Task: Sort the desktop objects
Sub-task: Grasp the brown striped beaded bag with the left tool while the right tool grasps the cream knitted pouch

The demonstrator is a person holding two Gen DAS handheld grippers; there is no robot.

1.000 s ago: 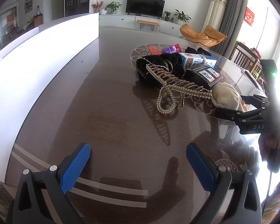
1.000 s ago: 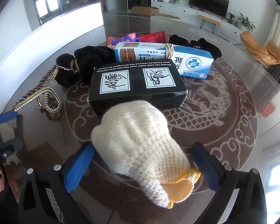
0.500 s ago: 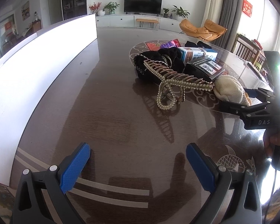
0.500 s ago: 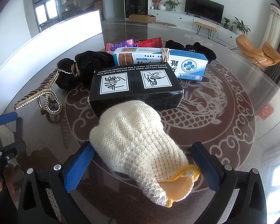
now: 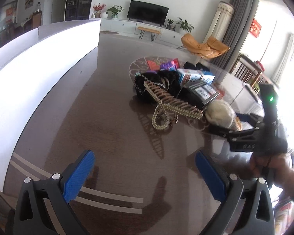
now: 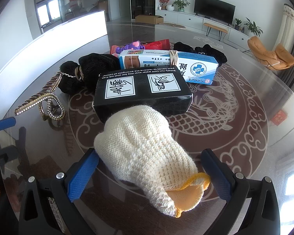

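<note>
A cream knitted pouch (image 6: 147, 143) with a yellow rim lies on the glass table, between the open fingers of my right gripper (image 6: 150, 173), which straddle it without closing. It also shows in the left wrist view (image 5: 220, 113). Behind it lie a black box (image 6: 143, 92), a blue-white cream box (image 6: 166, 64), black scrunchies (image 6: 88, 68), a second black scrunchie pair (image 6: 198, 51) and a rhinestone hair claw (image 6: 43, 103). My left gripper (image 5: 145, 176) is open and empty over bare table, well short of the hair claw (image 5: 170, 105).
A red packet and a purple toy (image 6: 135, 46) lie at the back of the pile. A long white panel (image 5: 29, 74) runs along the table's left side. The table edge (image 6: 284, 98) curves at the right.
The right gripper has moved slightly forward around the pouch. The left gripper's view has tilted and shifted a little; the objects have not moved.
</note>
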